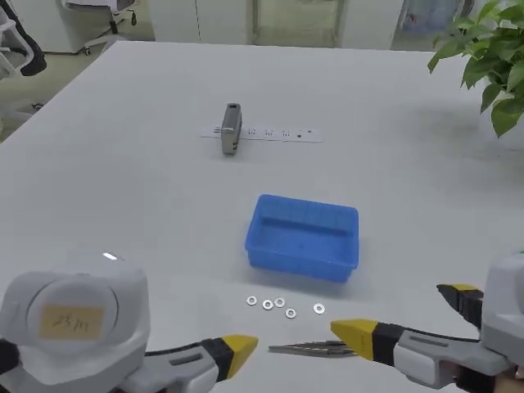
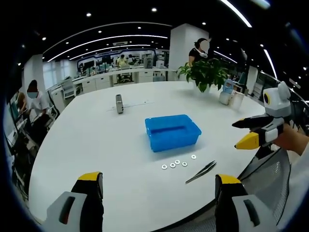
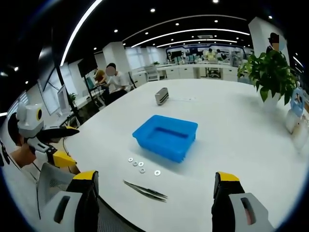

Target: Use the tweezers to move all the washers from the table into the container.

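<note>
Over at the near left we've got the left gripper (image 2: pixel 158 180), held low at the near edge of the white table (image 1: pixel 123 188) and pointing out across it. Its yellow-tipped jaws are spread wide with nothing between them. The right gripper view catches it side-on at the left, a hand (image 3: pixel 21 155) wrapped behind it, raised a little above the tabletop. Moving right, we see five washers (image 1: pixel 280 304) lying in a loose row on the table, just on the near side of the blue container (image 1: pixel 303 206), which sits mid-table. Nearer to us and a touch right of the washers, the tweezers (image 1: pixel 315 349) lie flat on the table, apart from both grippers. Further right comes the right gripper (image 1: pixel 401 311), also low at the near edge and angled in toward the left. Its jaws are wide apart and hold nothing, and its tips hover near the tweezers' right end without touching. On the far side a grey block (image 1: pixel 232 128) rests on a power strip (image 1: pixel 270 133), and at the far right we have a leafy plant (image 1: pixel 491 57).
</note>
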